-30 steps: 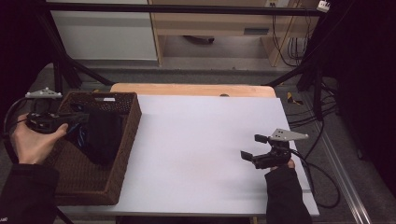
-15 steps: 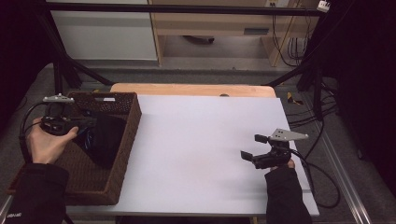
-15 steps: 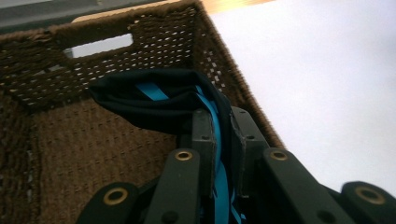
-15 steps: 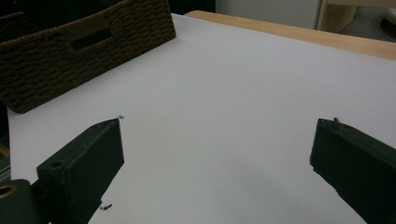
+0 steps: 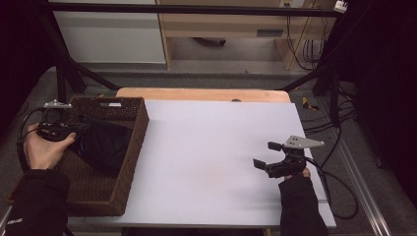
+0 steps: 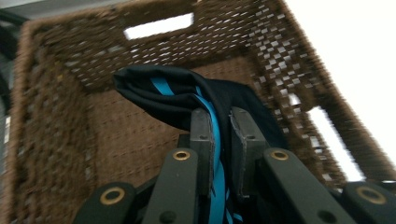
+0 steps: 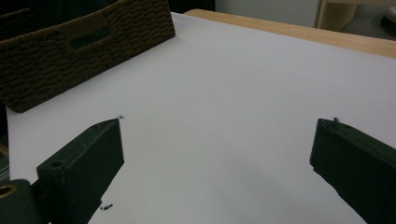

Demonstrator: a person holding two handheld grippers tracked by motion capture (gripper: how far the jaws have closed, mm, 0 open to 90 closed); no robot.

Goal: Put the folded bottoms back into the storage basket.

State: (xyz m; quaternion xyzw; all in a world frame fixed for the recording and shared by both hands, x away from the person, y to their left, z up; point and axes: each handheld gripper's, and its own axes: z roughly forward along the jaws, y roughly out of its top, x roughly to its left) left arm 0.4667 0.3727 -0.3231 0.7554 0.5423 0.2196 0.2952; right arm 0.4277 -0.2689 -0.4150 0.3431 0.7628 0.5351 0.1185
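the left gripper (image 6: pixel 219 140) is clenched on a fold of the black cloth (image 5: pixel 105 145) with its blue stripe, which hangs inside the basket (image 5: pixel 129 162) at the left of the table (image 5: pixel 216 147), while the right gripper (image 7: pixel 219 154) rests wide apart with nothing in it over the bare white top. the pinch looks thin, just an edge between the pads, so i judge the cloth could slip free on a lift, or snag the wicker and drag the basket along. count: one cloth, one basket, two grippers
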